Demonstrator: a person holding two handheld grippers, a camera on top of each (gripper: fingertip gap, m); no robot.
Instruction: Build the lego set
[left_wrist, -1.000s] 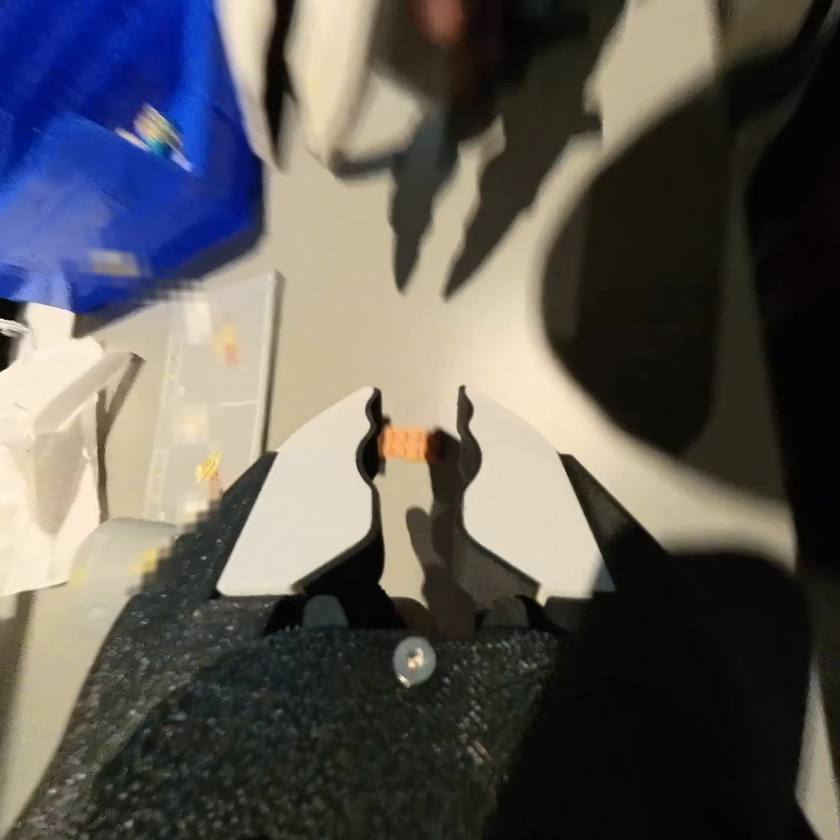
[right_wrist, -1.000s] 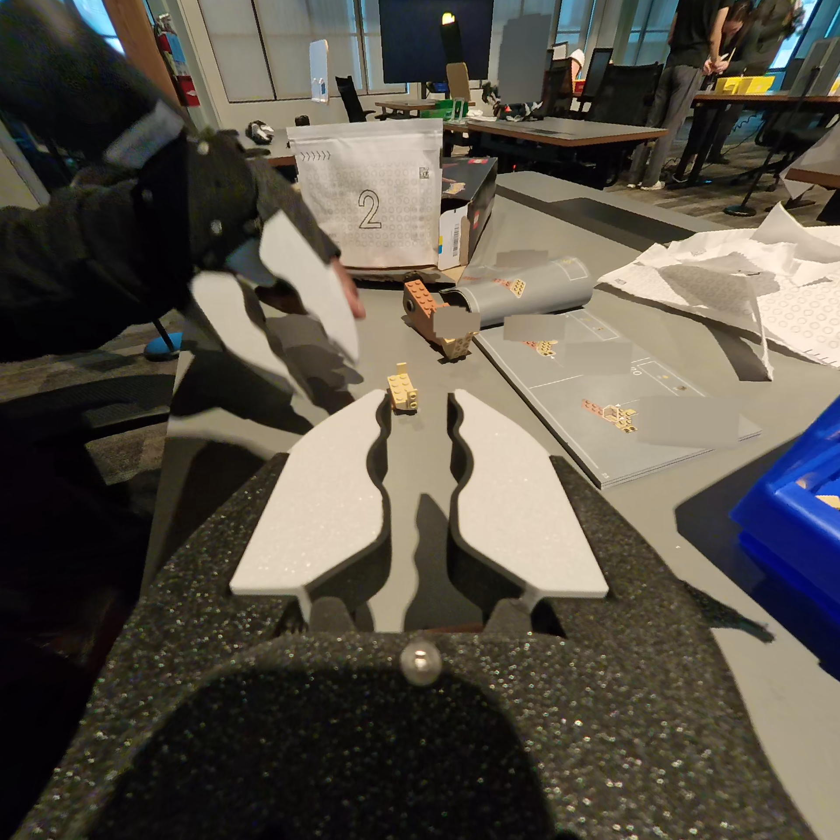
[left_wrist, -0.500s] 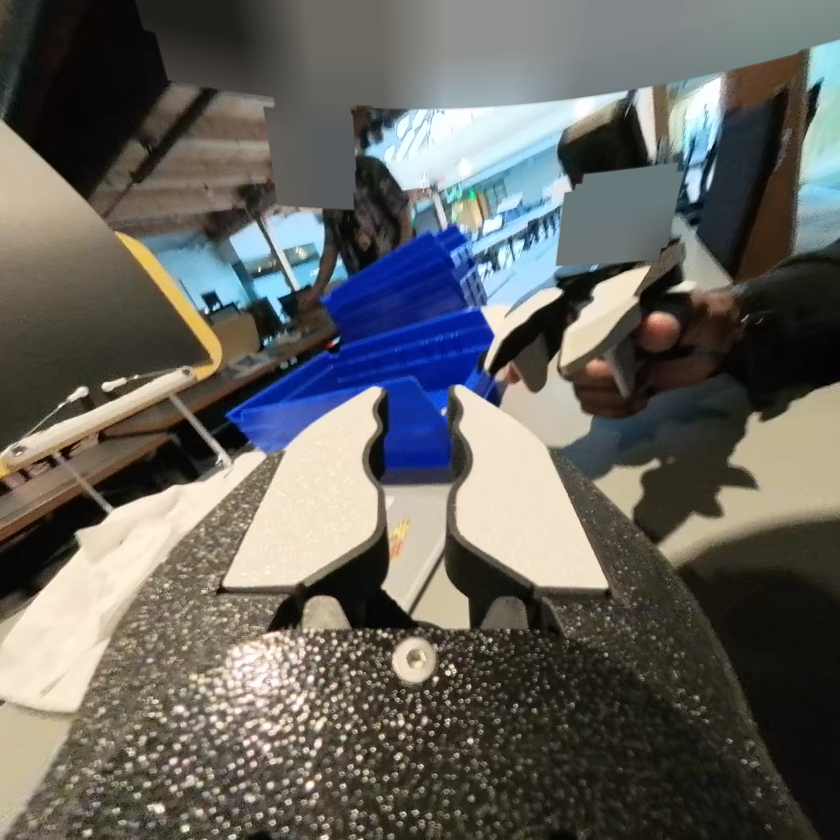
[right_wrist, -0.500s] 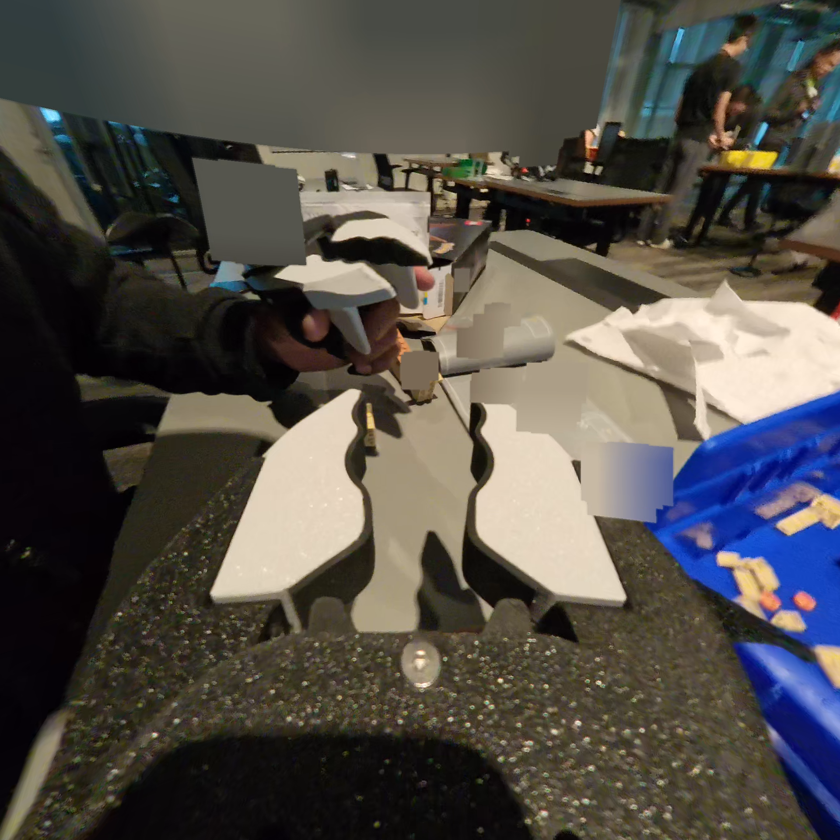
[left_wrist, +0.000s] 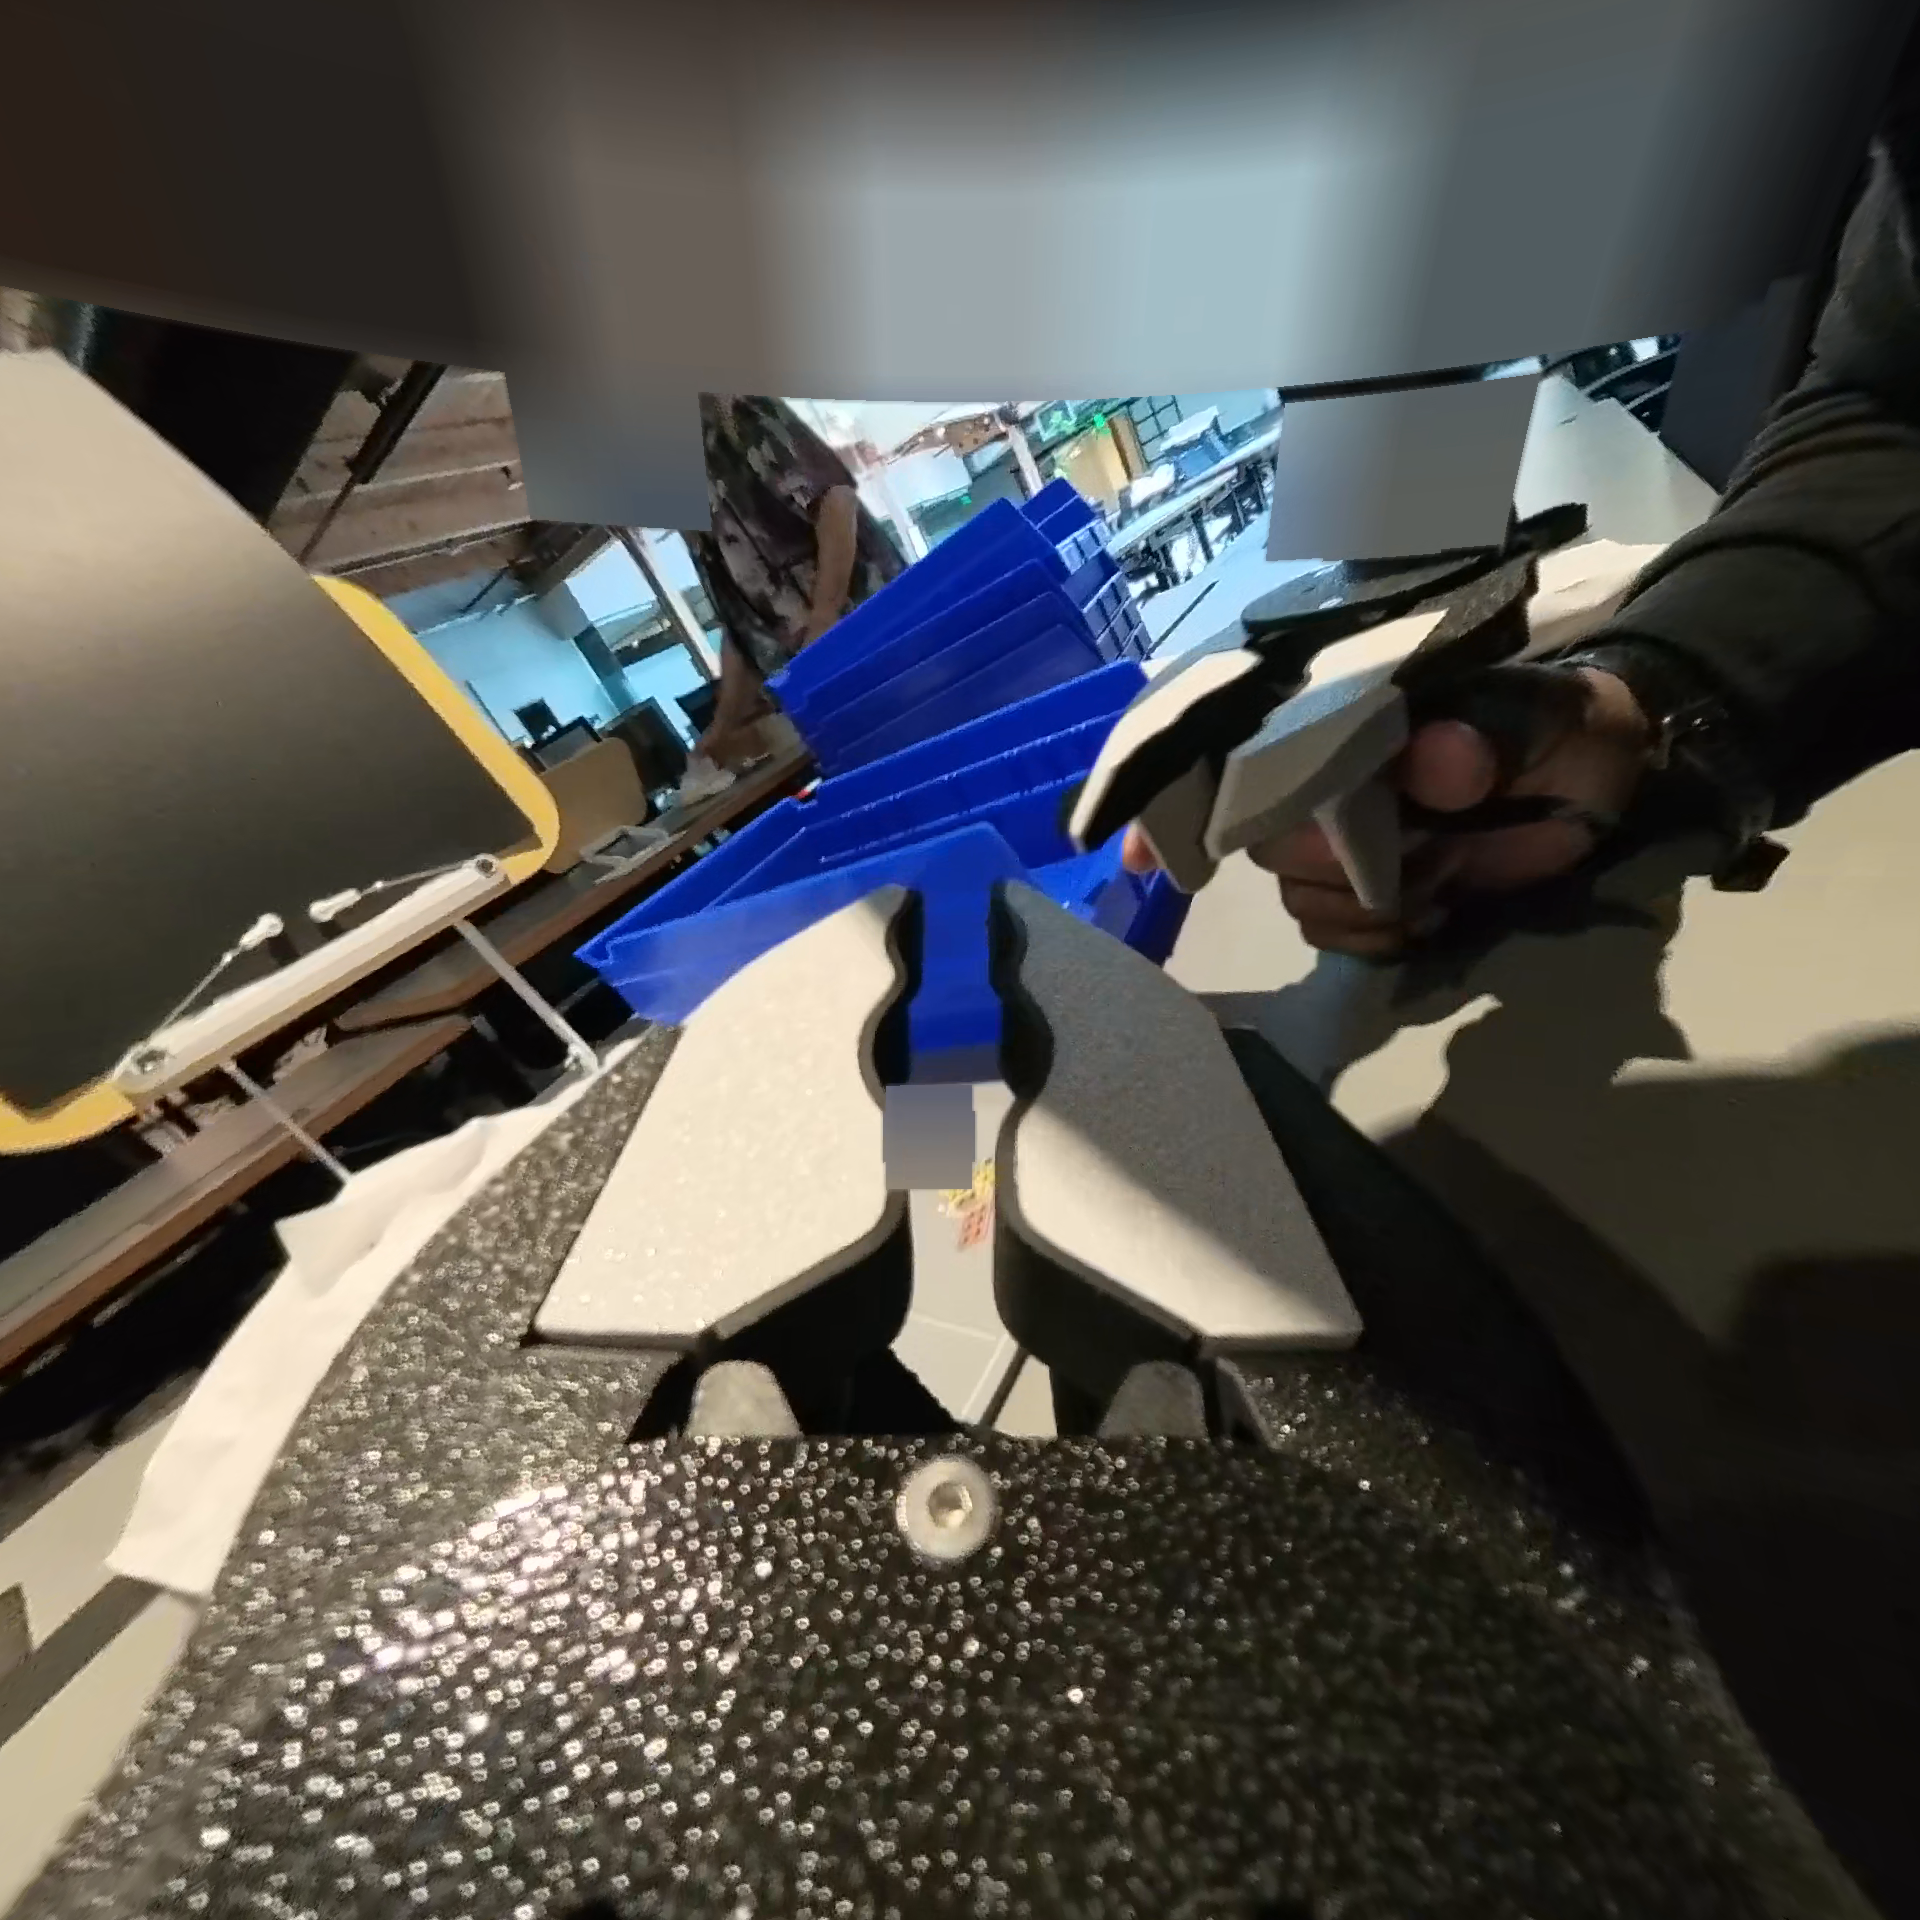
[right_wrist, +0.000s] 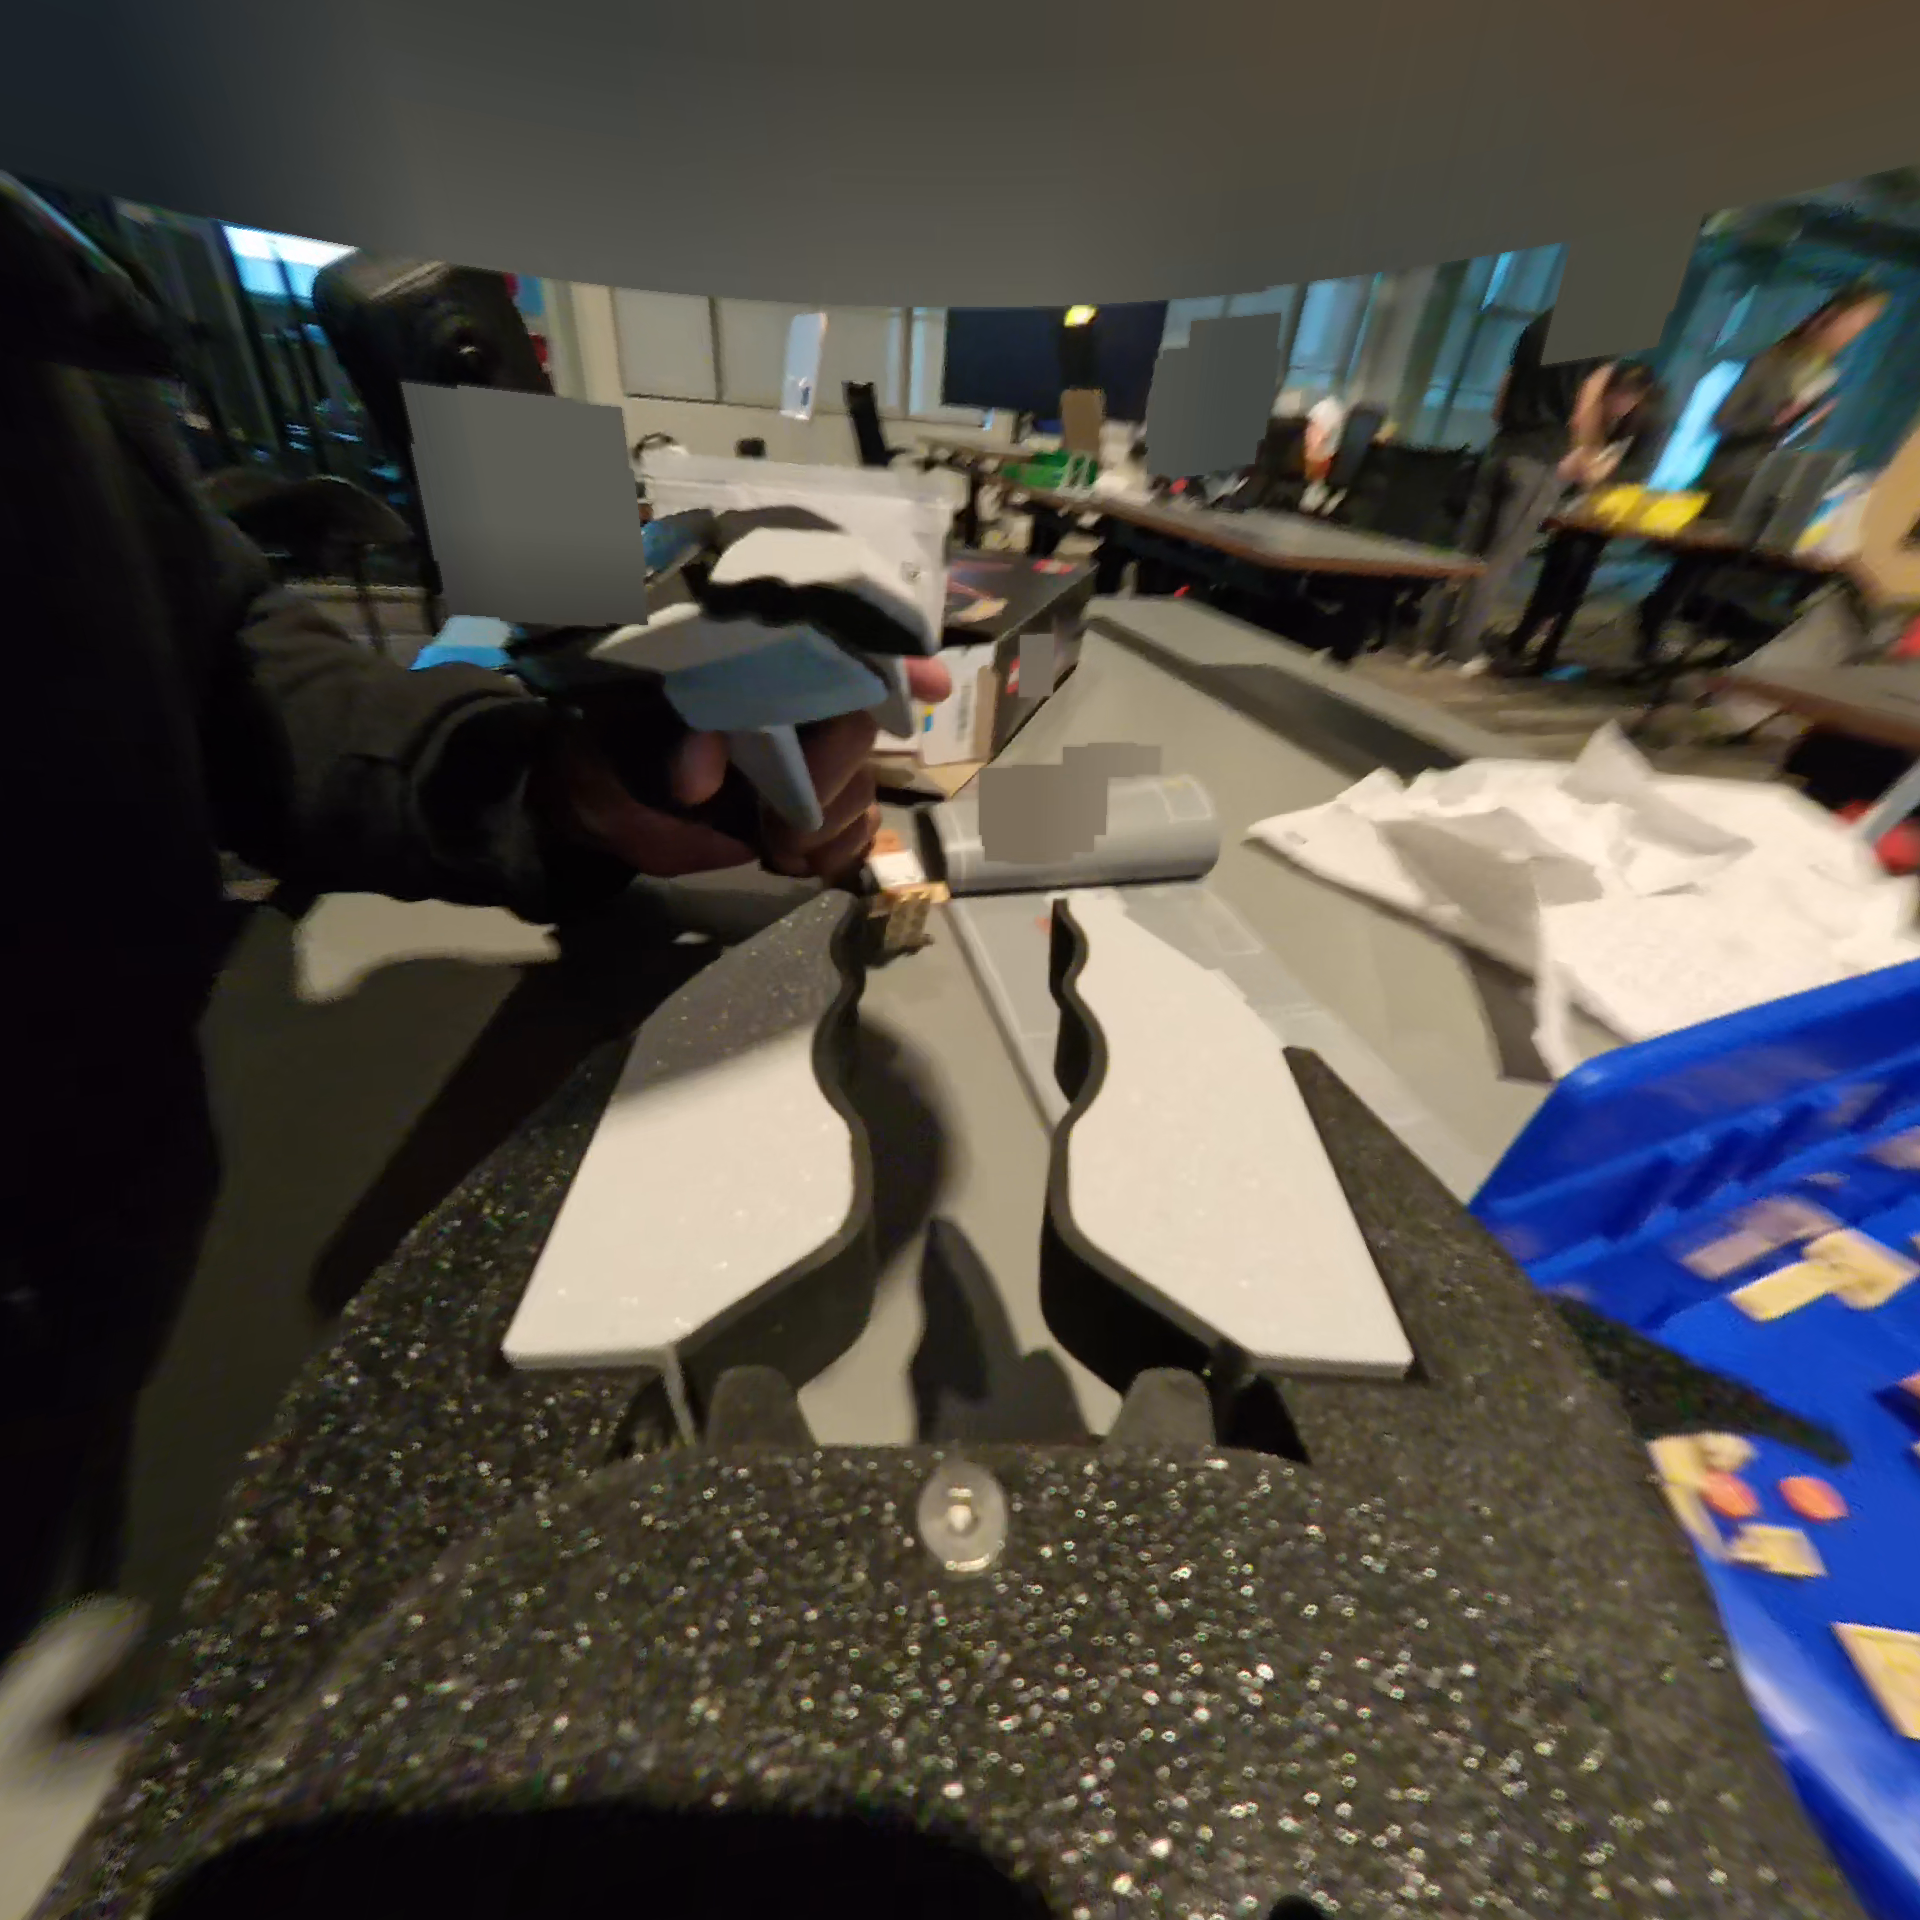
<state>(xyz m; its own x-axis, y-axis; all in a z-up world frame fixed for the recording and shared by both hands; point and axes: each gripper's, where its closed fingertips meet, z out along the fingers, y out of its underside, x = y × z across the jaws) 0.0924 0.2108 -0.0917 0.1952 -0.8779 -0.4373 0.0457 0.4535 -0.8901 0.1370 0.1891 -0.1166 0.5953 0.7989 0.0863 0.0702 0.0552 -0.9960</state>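
Note:
My right gripper (right_wrist: 954, 925) is open and empty, held low over the grey table (right_wrist: 1299, 727). A small tan lego piece (right_wrist: 902, 912) stands on the table just past its left fingertip. An orange-brown partial build (right_wrist: 891, 860) sits behind it, partly hidden by the hand that holds my left gripper (right_wrist: 810, 634). In the left wrist view my left gripper (left_wrist: 954, 914) is raised and level, its jaws a narrow gap apart with nothing between them. My right gripper (left_wrist: 1247, 769) shows at the upper right of that view.
A blue bin (right_wrist: 1714, 1195) with several loose tan and orange pieces is at the right. Stacked blue bins (left_wrist: 935, 727) stand ahead of the left gripper. A rolled booklet (right_wrist: 1143, 831), an instruction sheet (right_wrist: 1195, 935), white paper bags (right_wrist: 1558, 883) and a dark box (right_wrist: 1008, 623) lie on the table. One gripper's finger ends stand about 6 cm off the other's.
My left gripper has lifted off the table from over an orange piece, tilted up level, and narrowed. My right gripper has opened wider and swung right toward the blue bin.

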